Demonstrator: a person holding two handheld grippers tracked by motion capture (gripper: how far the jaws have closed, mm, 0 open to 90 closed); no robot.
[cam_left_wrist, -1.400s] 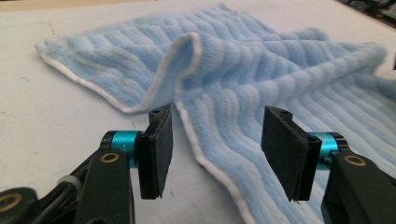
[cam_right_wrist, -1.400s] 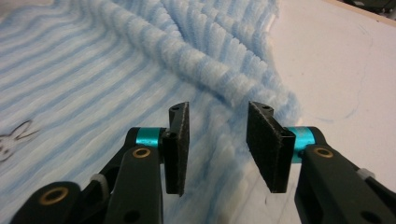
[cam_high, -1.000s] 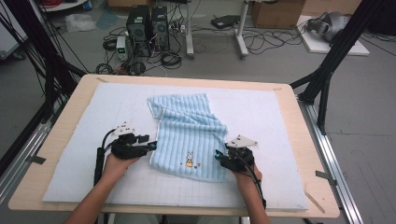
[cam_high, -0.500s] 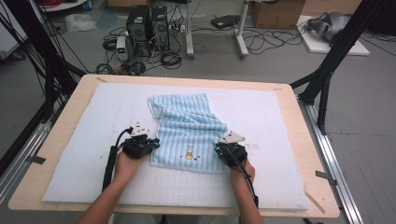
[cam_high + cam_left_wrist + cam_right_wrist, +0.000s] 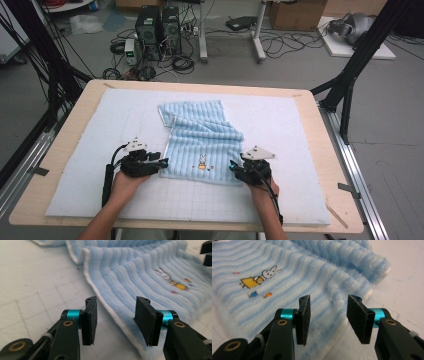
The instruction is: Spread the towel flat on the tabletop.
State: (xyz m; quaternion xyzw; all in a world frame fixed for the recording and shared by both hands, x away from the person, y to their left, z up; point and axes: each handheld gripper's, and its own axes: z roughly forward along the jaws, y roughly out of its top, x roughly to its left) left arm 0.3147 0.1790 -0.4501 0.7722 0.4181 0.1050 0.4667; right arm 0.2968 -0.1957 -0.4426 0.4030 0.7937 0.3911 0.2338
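A light blue striped towel (image 5: pixel 200 140) with a small rabbit picture (image 5: pixel 202 161) lies partly folded on the white mat (image 5: pixel 280 125). My left gripper (image 5: pixel 162 163) rests at the towel's near left corner. Its jaws have just been opening; in the left gripper view the gripper (image 5: pixel 116 320) stands open over the towel's white hem (image 5: pixel 110 307), the pads not touching it. My right gripper (image 5: pixel 232 166) is at the near right corner. Its jaws have just been opening too, and in the right gripper view the gripper (image 5: pixel 328 318) stands open above the towel (image 5: pixel 287 270), gripping nothing.
The mat covers most of a wooden table (image 5: pixel 75 125). Black frame legs (image 5: pixel 350 75) stand at the table's far corners. Computer towers (image 5: pixel 160 25) and cables lie on the floor behind. Bare mat stretches left and right of the towel.
Half a second ago both grippers pressed in on the towel's near corners with jaws together. Now both have drawn back slightly toward the person and their jaws are apart. The towel lies much as before.
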